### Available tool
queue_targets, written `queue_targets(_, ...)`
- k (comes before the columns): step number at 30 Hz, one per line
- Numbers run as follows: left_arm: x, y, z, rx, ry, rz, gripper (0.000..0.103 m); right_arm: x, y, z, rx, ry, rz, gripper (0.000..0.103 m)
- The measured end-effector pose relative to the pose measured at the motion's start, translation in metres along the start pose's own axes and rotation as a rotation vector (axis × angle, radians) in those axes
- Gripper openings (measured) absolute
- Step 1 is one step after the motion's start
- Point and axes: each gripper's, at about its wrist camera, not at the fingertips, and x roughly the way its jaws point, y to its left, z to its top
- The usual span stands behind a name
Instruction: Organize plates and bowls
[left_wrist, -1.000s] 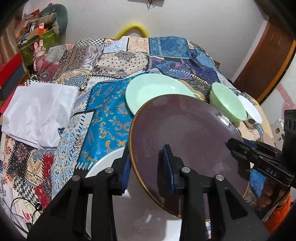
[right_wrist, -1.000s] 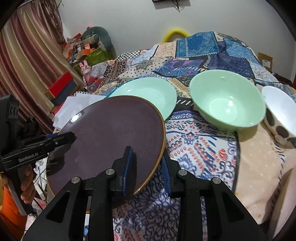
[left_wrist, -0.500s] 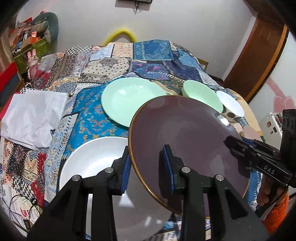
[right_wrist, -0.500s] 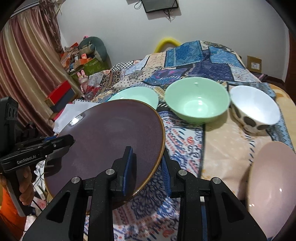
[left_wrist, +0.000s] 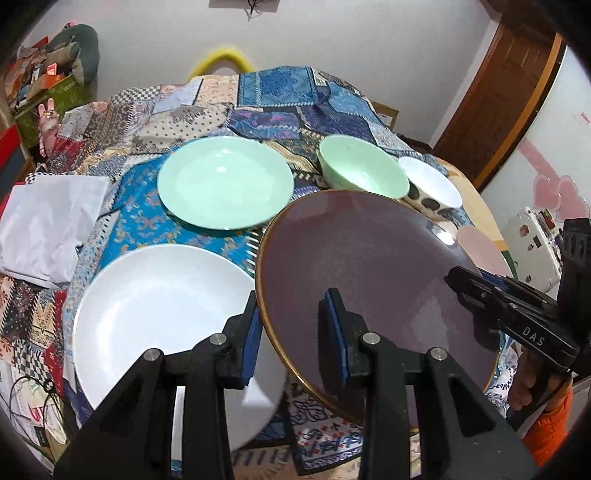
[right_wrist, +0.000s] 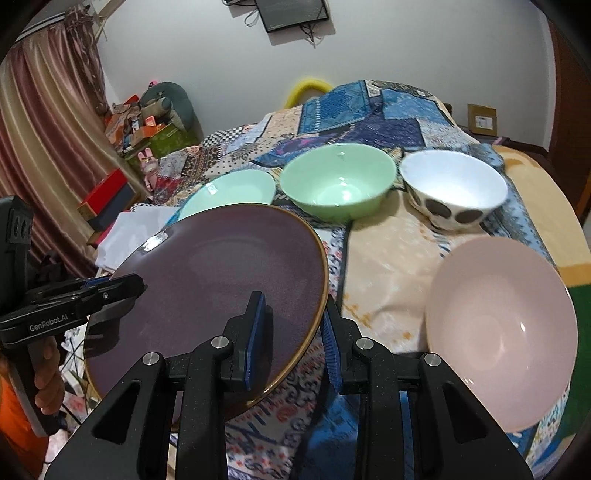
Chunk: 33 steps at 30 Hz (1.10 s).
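While both my tools are pinching opposite rims of the purple plate (left_wrist: 369, 280), my left tool (left_wrist: 295, 332) and right tool (right_wrist: 291, 336) are holding it above the bed (right_wrist: 388, 258).

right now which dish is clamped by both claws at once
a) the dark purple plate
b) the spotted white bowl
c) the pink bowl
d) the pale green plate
a: the dark purple plate has its rim pinched between the left claw on one side and the right claw on the other, off the cloth.
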Motion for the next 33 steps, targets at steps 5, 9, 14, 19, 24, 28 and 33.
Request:
queue_targets(5, 0.011, -0.01, -0.007, 0.013, 0.027, -0.011, 0.033, -0.002, -0.011, -0.011, 0.027, 0.014, -0.019, 0.027)
queue_targets(9, 0.025, -0.017, -0.011, 0.023, 0.055, -0.019, 0.033, 0.0, -0.021, -0.019, 0.049, 0.032, -0.038, 0.027)
queue_targets(14, 0.043, -0.021, -0.013, 0.025, 0.088, -0.028, 0.033, 0.003, -0.026, -0.025, 0.062, 0.048, -0.065, 0.027)
queue_targets(19, 0.058, -0.019, -0.015, 0.012, 0.119, -0.035, 0.034, 0.006, -0.025, -0.031, 0.052, 0.058, -0.1, 0.027)
queue_targets(24, 0.067, -0.015, -0.016, -0.003, 0.135, -0.039, 0.034, 0.009, -0.026, -0.033, 0.054, 0.073, -0.106, 0.027)
queue_targets(28, 0.071, -0.015, -0.02, 0.009, 0.151, -0.038, 0.033, 0.016, -0.034, -0.036, 0.094, 0.097, -0.102, 0.027)
queue_targets(33, 0.076, -0.017, -0.023, 0.017, 0.163, -0.036, 0.033, 0.015, -0.034, -0.039, 0.095, 0.105, -0.11, 0.027)
